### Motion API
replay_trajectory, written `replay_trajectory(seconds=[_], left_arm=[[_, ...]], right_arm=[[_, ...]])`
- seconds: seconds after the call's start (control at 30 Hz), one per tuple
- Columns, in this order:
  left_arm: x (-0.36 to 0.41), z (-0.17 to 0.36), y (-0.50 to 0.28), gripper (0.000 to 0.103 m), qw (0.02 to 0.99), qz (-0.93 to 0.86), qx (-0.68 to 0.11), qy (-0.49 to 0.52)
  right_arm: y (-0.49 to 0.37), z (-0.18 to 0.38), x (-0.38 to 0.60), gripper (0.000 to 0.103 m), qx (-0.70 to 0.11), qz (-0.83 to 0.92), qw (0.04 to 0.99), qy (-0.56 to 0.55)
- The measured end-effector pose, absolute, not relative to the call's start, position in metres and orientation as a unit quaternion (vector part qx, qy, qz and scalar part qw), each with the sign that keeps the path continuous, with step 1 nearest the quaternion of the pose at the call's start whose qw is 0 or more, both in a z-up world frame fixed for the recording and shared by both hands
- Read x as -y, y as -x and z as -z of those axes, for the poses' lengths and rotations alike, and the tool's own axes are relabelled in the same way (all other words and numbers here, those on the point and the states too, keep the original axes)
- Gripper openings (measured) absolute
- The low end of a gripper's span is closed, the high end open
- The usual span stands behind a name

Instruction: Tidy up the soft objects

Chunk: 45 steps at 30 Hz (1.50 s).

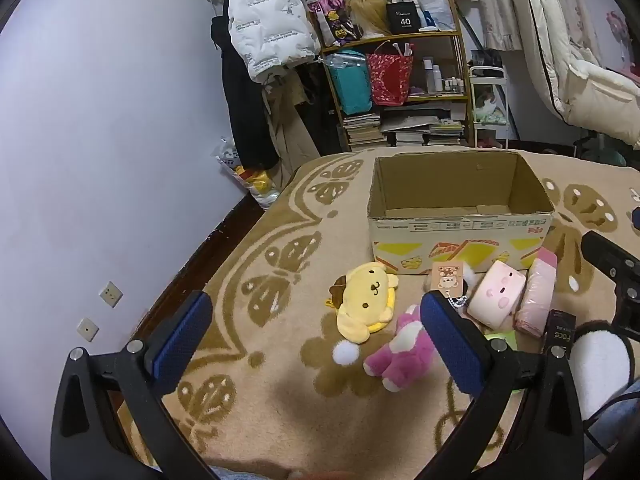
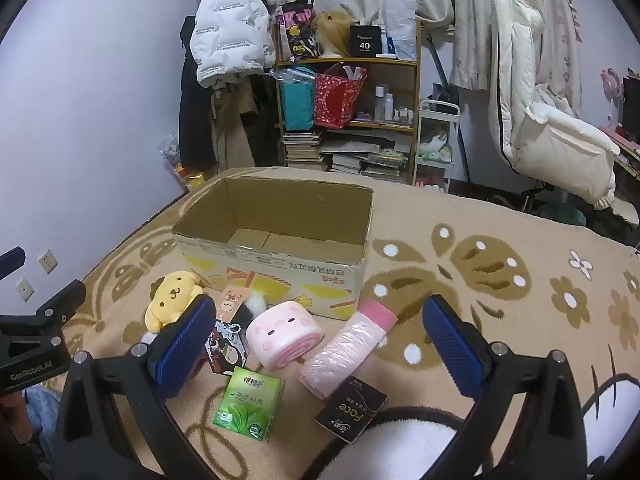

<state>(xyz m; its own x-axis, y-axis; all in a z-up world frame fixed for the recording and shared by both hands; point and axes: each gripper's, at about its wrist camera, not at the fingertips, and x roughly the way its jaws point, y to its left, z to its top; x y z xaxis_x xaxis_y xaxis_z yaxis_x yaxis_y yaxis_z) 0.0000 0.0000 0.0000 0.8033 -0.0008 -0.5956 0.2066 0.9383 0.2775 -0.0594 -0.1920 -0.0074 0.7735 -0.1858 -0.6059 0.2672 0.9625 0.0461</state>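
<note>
An open cardboard box [image 1: 460, 236] [image 2: 276, 272] stands on the patterned blanket and looks empty. In front of it lie a yellow dog plush [image 1: 366, 300] [image 2: 172, 294], a pink-and-white plush [image 1: 400, 356], a pink pig cushion [image 1: 496, 298] [image 2: 284, 334], a pink wrapped roll [image 1: 538, 296] [image 2: 348, 346], a tagged keychain toy [image 1: 450, 280] [image 2: 228, 332], a green tissue pack [image 2: 248, 406] and a black Face pack [image 2: 352, 408]. My left gripper [image 1: 316, 340] is open above the blanket, near the plushes. My right gripper [image 2: 316, 344] is open above the cushion and roll.
A beige blanket [image 1: 280, 264] [image 2: 500, 280] covers the bed. A wall [image 1: 100, 140] runs along the left. Behind the bed stand a cluttered shelf [image 1: 400, 88] [image 2: 348, 112], hanging coats [image 1: 264, 20] and a white chair [image 2: 552, 128].
</note>
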Motion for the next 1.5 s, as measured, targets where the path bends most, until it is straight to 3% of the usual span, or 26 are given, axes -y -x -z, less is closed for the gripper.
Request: replay_trajectory(seconds=[1.5], left_arm=[[0.0052, 0.0055, -0.0011, 0.103, 0.931, 0.06, -0.316, -0.175]], right_arm=[[0.0597, 0.0083, 0.1926, 0.103, -0.318, 0.125, 0.938, -0.062]])
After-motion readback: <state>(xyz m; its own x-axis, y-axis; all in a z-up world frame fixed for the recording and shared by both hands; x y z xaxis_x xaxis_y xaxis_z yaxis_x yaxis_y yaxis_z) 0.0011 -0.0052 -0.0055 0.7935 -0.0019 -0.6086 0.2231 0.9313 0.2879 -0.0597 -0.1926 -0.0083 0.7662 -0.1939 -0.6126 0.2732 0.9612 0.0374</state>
